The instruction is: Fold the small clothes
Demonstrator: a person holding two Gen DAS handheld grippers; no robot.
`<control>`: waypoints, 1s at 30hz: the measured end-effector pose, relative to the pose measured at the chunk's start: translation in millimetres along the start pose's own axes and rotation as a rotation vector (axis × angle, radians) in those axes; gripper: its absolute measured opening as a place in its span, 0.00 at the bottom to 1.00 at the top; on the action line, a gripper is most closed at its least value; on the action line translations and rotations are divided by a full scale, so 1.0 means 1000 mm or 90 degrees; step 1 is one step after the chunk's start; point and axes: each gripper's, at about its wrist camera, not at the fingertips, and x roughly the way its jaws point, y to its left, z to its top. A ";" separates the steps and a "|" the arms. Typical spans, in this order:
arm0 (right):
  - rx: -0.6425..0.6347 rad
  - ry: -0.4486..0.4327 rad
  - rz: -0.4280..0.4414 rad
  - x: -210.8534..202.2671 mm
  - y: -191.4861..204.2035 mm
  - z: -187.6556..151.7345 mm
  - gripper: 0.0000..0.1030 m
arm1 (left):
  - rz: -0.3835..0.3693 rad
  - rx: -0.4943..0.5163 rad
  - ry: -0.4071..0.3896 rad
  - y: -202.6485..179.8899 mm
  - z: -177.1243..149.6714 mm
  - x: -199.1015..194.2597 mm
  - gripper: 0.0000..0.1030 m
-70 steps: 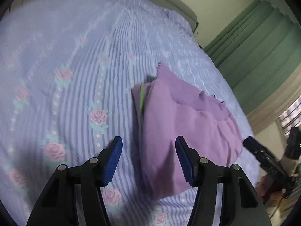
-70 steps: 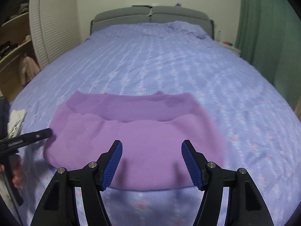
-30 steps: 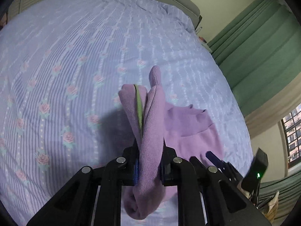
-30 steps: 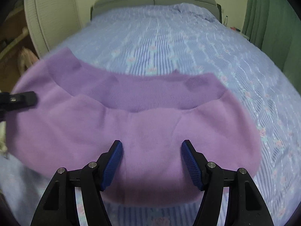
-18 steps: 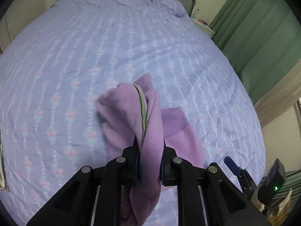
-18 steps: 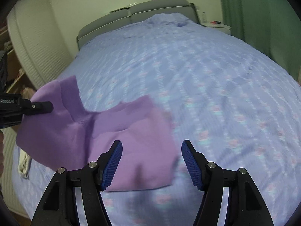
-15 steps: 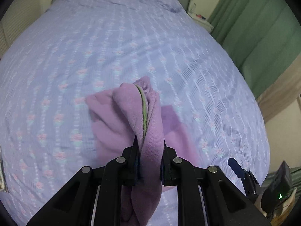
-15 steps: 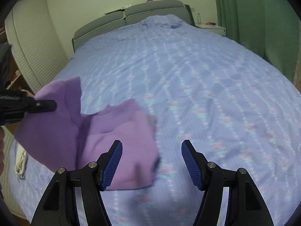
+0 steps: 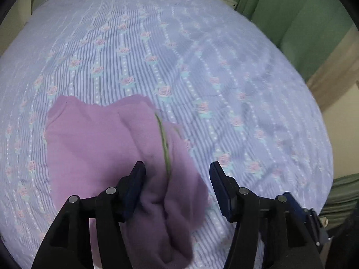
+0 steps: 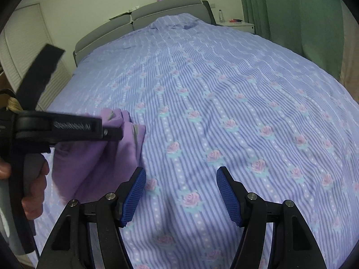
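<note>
Left gripper (image 9: 177, 186) has just been opening, its jaws now apart with the folded purple garment (image 9: 107, 148) bunched between and ahead of them on the striped bedspread (image 9: 202, 67). Right gripper (image 10: 180, 192) hangs open and empty, the garment off to its left. One fold looks laid down; flattening and perhaps another fold seem left.

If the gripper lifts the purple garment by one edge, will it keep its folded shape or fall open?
The purple garment probably falls open: it lies bunched in soft, rounded folds. It looks thick and fleecy, so likely not slippery. Its loose layers near the green trim may separate.
</note>
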 end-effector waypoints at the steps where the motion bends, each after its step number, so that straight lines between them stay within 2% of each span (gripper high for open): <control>1: -0.002 -0.001 -0.001 -0.001 0.001 -0.002 0.64 | -0.012 0.003 -0.010 -0.001 0.000 -0.008 0.56; 5: -0.014 -0.012 0.005 -0.010 0.010 -0.007 0.64 | -0.105 0.067 -0.096 0.000 -0.012 -0.075 0.59; 7: -0.023 -0.020 0.017 -0.016 0.019 -0.007 0.64 | -0.113 0.106 -0.152 0.012 -0.026 -0.108 0.68; 10: -0.052 -0.038 0.032 -0.024 0.041 -0.003 0.64 | -0.044 0.144 -0.226 0.038 -0.054 -0.138 0.69; 13: -0.075 -0.056 0.048 -0.030 0.064 0.005 0.64 | 0.057 0.141 -0.277 0.069 -0.079 -0.140 0.68; 15: -0.090 -0.066 0.062 -0.033 0.079 0.010 0.64 | 0.076 0.132 -0.268 0.090 -0.097 -0.131 0.68; 19: -0.132 -0.069 0.097 -0.029 0.116 0.017 0.64 | 0.120 0.095 -0.251 0.115 -0.114 -0.103 0.68; 21: -0.146 -0.058 0.108 -0.021 0.133 0.022 0.63 | 0.119 0.079 -0.233 0.125 -0.119 -0.088 0.68; 24: -0.150 -0.022 0.112 -0.005 0.149 0.027 0.60 | 0.073 0.034 -0.210 0.139 -0.125 -0.077 0.68; 25: -0.144 -0.012 0.113 0.000 0.150 0.029 0.54 | 0.057 0.028 -0.215 0.139 -0.128 -0.076 0.68; 26: -0.137 -0.003 0.113 0.004 0.150 0.030 0.52 | 0.040 0.025 -0.226 0.137 -0.134 -0.079 0.68; 28: -0.118 0.015 0.119 0.011 0.145 0.033 0.49 | 0.005 0.036 -0.247 0.134 -0.147 -0.082 0.68; 30: -0.094 0.037 0.136 0.018 0.138 0.034 0.47 | -0.020 0.056 -0.247 0.123 -0.157 -0.078 0.68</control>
